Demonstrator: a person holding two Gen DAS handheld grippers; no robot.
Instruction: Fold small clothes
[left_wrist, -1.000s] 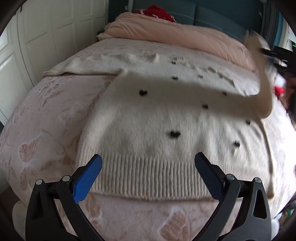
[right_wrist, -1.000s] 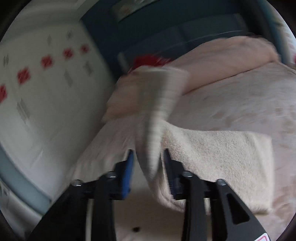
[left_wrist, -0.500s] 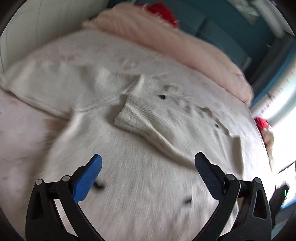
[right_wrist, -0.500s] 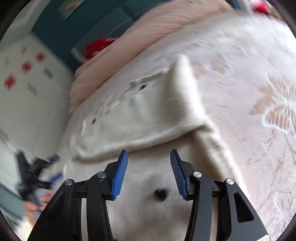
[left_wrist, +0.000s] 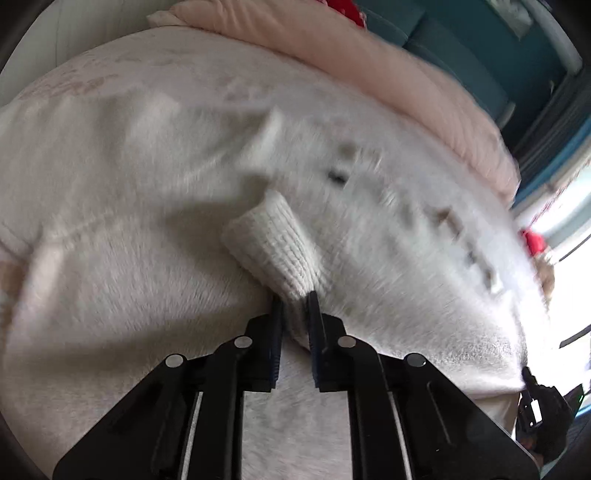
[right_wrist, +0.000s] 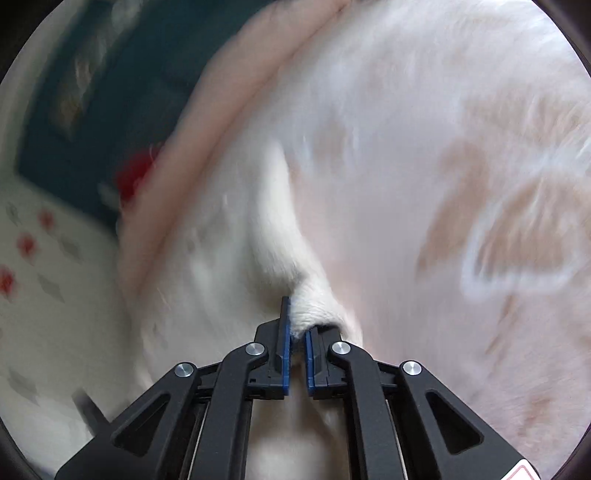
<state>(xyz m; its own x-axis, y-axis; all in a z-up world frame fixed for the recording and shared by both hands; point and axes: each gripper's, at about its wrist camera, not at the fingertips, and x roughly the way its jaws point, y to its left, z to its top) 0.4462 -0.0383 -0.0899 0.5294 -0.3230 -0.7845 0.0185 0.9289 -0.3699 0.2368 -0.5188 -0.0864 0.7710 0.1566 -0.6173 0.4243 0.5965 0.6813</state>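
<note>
A cream knitted sweater lies spread flat across the bed, covering most of the near and middle part of the patterned bedspread. One sleeve is folded in over the body, its ribbed cuff lying on top near the middle. The left tongs are closing, their blue pads pinching the sleeve just near of that cuff, with knit bunched between them. The right tongs are pressed almost together on a gathered ridge of the sweater's right edge, which rises into a peak at the pads. To the right of that edge the bedspread lies bare, with pale beige flower shapes, leaving open room on that side. Along the far edge of the bed runs a rolled pink blanket, and beyond it stands a dark teal headboard with something red at the blanket's far side. In the left view the other tongs show small at the near right corner of the sweater, where the bed edge falls away toward a bright window side.
</note>
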